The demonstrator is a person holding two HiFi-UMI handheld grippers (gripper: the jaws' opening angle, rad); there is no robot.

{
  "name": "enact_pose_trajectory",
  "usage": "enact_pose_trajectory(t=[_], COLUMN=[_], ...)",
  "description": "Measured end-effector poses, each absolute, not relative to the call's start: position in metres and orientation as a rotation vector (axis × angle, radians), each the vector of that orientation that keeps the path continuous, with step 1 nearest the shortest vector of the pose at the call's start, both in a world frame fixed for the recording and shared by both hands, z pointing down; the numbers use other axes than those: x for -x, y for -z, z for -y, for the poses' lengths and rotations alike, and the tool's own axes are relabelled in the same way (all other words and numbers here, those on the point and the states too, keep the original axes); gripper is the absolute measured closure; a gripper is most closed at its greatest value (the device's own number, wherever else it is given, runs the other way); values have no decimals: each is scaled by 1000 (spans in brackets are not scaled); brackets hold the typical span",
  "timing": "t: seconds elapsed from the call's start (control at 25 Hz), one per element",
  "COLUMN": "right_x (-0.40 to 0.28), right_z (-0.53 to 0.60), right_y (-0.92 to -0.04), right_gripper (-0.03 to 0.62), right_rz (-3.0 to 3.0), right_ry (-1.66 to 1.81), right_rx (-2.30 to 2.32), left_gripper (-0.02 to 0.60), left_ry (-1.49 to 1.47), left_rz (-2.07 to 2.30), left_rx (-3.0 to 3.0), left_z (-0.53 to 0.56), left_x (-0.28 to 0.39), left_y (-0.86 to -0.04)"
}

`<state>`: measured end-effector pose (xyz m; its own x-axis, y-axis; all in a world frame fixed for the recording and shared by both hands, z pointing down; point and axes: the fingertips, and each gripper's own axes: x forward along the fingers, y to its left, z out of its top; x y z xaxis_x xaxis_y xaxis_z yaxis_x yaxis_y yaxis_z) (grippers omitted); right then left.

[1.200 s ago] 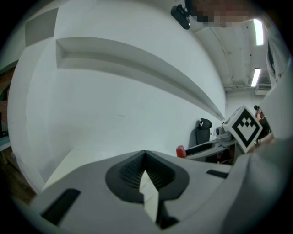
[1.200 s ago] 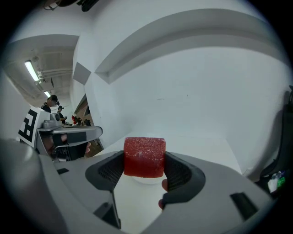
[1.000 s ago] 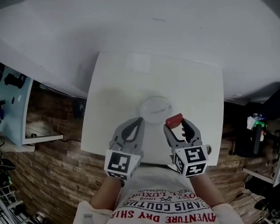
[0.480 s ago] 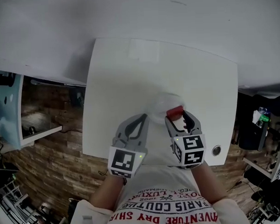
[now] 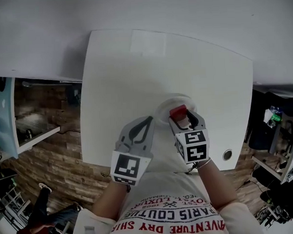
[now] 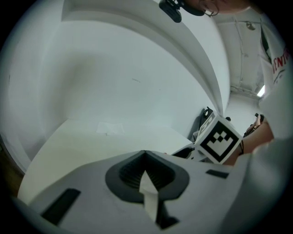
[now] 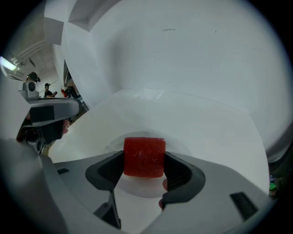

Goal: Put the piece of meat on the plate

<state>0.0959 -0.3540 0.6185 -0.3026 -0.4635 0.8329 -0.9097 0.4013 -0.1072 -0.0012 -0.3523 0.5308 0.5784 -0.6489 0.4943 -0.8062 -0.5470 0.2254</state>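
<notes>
A red block of meat is clamped between the jaws of my right gripper; in the head view the meat hangs over the near part of a white plate on the white table. The plate shows as a pale round rim behind and under the meat. My left gripper hovers left of the plate with its jaws shut and nothing between them; from its own view the left gripper points across bare table.
The table's near edge runs just under both grippers, with a round hole near its right corner. A faint square patch marks the far end. Wooden floor and shelving lie to the left, dark equipment to the right.
My right gripper has carried the meat a little left and forward, over the plate. The head camera has shifted, so the table sits higher in view. The left gripper stays beside the plate.
</notes>
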Motion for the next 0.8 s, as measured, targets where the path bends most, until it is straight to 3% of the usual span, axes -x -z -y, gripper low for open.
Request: enact_pose_trajectory(t=[0.8], right_x=[-87], right_z=[360], right_y=[-633], right_gripper=[318], right_rz=[1840], right_ry=[-801], right_rx=[-1069], left_gripper=[581], left_ry=[-514], left_rz=[1106], left_rx=[-2324], left_z=[357], left_x=[12], left_y=[-552])
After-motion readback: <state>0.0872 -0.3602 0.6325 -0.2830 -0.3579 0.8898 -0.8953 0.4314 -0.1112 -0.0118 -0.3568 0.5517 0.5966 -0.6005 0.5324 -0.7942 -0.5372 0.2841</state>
